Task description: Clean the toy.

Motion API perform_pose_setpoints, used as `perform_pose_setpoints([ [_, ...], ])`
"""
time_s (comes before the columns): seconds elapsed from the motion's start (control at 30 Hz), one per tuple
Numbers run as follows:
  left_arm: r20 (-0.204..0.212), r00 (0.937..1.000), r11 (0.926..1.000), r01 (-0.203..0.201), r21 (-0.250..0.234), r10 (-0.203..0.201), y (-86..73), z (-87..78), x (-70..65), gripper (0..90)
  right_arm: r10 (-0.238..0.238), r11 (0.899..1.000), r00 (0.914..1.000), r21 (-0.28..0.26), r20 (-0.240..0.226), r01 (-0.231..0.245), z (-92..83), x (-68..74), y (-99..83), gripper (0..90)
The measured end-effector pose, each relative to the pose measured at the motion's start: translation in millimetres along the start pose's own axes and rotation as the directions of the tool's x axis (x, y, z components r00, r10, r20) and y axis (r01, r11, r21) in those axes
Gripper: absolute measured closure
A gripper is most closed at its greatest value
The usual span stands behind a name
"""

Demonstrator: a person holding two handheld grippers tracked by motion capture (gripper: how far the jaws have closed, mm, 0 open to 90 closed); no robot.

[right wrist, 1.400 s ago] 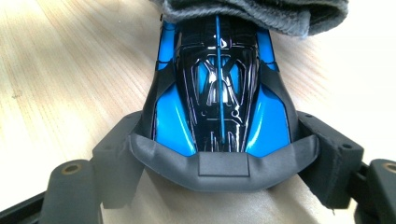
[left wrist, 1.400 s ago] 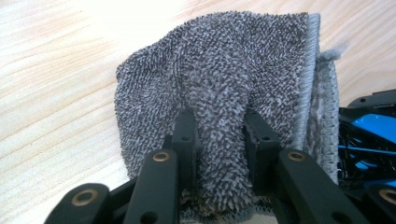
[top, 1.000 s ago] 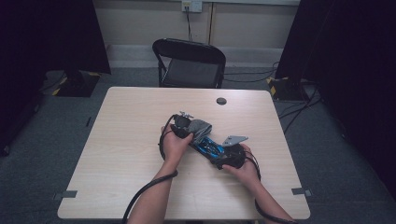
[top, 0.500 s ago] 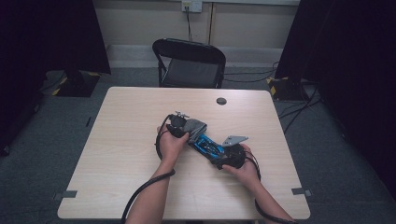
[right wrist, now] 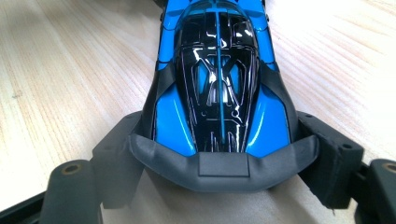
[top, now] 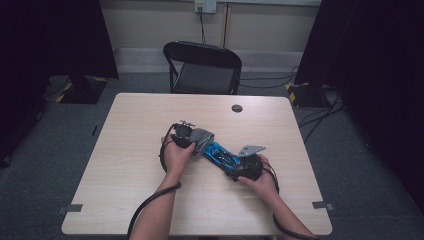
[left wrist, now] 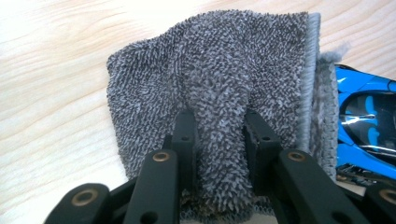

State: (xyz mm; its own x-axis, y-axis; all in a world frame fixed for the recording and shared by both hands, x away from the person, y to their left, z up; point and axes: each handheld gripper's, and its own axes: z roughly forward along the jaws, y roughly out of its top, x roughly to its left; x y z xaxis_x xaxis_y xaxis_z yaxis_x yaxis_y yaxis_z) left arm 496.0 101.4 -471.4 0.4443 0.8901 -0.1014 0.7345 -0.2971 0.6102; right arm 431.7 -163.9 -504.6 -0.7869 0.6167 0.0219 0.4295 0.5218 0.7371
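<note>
While grippers hold cloth (top: pixel 201 136) and car (top: pixel 223 156), chair (top: pixel 202 65) stands beyond.

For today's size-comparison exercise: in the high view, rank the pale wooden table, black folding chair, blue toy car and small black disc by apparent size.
1. Pale wooden table
2. Black folding chair
3. Blue toy car
4. Small black disc

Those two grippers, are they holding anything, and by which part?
The left gripper pinches a raised fold of the grey cloth. The right gripper clamps the blue toy car by its sides at the spoiler end.
</note>
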Motion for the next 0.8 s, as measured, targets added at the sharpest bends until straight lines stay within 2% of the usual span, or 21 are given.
perform_pose_setpoints([
  [0.37, 0.005, 0.9996, 0.9994, 0.027, -0.024, -0.027, -1.8, -20.8, 11.6, 70.0, 0.000, 1.000, 1.0000, 0.000, 0.000, 0.000, 0.0, 0.0, 0.0, 24.1],
  [0.47, 0.005, 0.9998, 0.9990, 0.022, -0.039, -0.022, -0.6, -28.3, 12.7, 70.0, -0.001, 1.000, 1.0000, 0.000, 0.000, 0.001, 0.0, 0.0, 0.0, 24.1],
  [0.63, 0.018, 0.9996, 0.9975, 0.025, -0.067, -0.024, 1.5, -39.3, 12.1, 70.1, -0.001, 1.000, 1.0000, 0.000, 0.000, 0.001, 0.0, 0.0, 0.0, 24.1],
  [0.8, 0.042, 0.9991, 0.9949, 0.015, -0.099, -0.011, 2.8, -49.7, 5.9, 70.1, -0.002, 1.000, 1.0000, -0.001, 0.000, 0.002, 0.1, -0.1, 0.0, 24.1],
])
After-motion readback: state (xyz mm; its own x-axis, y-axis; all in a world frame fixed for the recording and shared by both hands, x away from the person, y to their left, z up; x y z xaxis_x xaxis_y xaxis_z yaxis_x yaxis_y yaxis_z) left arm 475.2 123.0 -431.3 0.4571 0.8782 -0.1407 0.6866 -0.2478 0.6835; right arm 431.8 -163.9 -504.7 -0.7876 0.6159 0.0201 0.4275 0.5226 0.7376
